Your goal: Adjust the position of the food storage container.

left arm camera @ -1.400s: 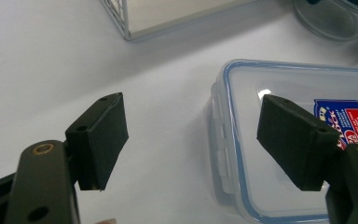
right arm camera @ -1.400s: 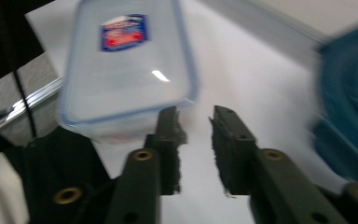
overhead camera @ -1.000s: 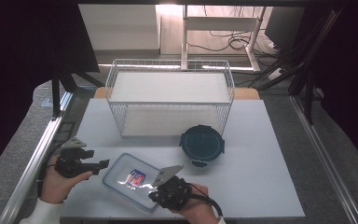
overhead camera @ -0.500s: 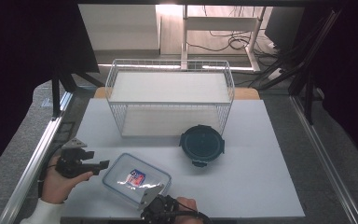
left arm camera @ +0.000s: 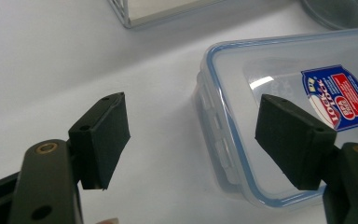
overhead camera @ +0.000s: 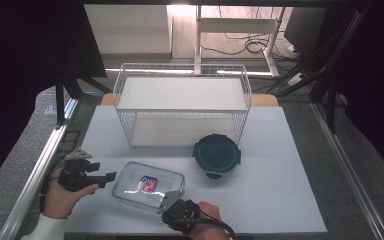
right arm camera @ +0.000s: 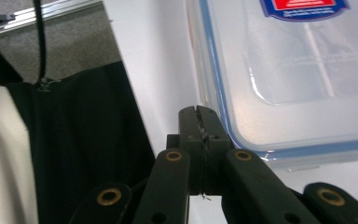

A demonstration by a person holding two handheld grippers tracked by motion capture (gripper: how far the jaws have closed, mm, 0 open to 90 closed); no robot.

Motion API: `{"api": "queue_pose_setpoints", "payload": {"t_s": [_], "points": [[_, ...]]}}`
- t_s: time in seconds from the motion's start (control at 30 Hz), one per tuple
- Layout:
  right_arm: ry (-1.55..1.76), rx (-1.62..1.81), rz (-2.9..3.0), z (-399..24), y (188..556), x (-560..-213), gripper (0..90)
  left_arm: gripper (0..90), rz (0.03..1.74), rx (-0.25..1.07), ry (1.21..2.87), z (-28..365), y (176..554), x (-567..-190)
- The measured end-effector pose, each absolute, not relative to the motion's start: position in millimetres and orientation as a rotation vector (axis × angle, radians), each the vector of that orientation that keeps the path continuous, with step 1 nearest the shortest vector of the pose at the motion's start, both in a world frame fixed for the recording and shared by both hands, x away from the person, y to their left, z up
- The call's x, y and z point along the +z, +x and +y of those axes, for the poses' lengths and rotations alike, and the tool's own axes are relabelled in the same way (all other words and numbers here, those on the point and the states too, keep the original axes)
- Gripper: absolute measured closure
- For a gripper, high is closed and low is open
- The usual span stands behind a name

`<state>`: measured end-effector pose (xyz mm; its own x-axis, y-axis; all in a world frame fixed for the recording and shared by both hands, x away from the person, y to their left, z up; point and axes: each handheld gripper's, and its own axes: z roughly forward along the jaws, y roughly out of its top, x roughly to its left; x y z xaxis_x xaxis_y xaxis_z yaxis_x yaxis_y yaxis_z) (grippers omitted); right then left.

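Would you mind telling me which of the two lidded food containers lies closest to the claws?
The clear rectangular container, with blue seal and red-blue label; the dark round container sits farther back, by the wire basket.

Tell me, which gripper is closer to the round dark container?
Right. The right gripper sits shut at the clear box's near edge, below-left of the round container; the left gripper is open, beyond the box.
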<state>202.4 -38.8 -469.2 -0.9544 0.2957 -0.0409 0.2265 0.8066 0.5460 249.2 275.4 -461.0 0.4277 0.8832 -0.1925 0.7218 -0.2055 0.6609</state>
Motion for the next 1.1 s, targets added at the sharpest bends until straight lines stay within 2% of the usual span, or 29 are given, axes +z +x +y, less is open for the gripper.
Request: {"api": "queue_pose_setpoints", "payload": {"t_s": [0.3,0.7,0.83,1.0,1.03,1.07,1.1], "points": [[0.477,0.854,2.837,-47,218,-470,88.8,25.2,1.362,0.286,1.992,274,251,-465],[0.499,0.864,2.802,-54,219,-464,88.7,24.8,1.369,0.294,1.973,275,251,-463],[0.587,0.973,2.707,-80,224,-438,88.7,24.3,1.36,0.294,1.959,272,248,-460],[0.756,1.106,2.626,-111,232,-423,88.3,23.7,1.354,0.291,1.95,269,246,-458],[0.811,1.157,2.589,-124,235,-422,78.9,23.3,1.35,0.287,1.956,268,246,-458],[0.811,1.157,2.589,-124,235,-422,78.9,23.3,1.35,0.287,1.956,268,246,-458],[0.857,1.184,2.532,-133,236,-423,55.5,23.1,1.345,0.281,1.96,267,246,-458]]}}
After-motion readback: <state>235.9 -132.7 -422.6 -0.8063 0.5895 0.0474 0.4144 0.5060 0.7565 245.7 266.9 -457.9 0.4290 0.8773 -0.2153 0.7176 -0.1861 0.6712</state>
